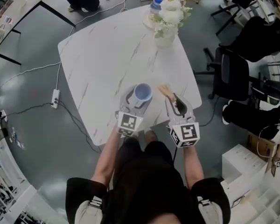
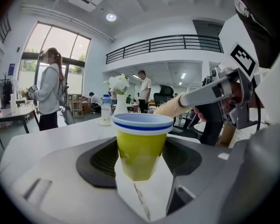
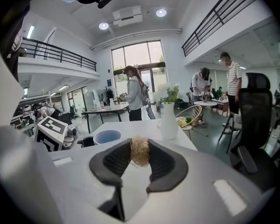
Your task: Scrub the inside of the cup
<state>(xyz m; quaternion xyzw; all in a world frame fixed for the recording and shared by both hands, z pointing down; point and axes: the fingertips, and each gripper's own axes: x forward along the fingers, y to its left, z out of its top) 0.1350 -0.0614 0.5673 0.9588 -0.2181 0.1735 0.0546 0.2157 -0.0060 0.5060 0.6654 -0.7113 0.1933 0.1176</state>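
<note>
A yellow-green cup [image 2: 141, 148] with a white rim and a blue band stands upright between the jaws of my left gripper [image 2: 141, 164], which is shut on it. From above, the cup [image 1: 143, 92] shows a pale blue inside and sits in the left gripper [image 1: 138, 98] over the near part of the white marble table [image 1: 107, 55]. My right gripper [image 1: 177, 105] is shut on a brush [image 1: 164, 90] whose tan fibre head points toward the cup. In the right gripper view the brush [image 3: 140, 150] sits between the pads of the right gripper [image 3: 139, 158], and the cup [image 3: 107, 136] is to its left.
A white vase of flowers [image 1: 168, 22] and a bottle [image 1: 156, 3] stand at the table's far end. A black office chair [image 1: 231, 76] is to the right of the table. Cables and a power strip [image 1: 55, 98] lie on the floor to the left. People stand in the room behind.
</note>
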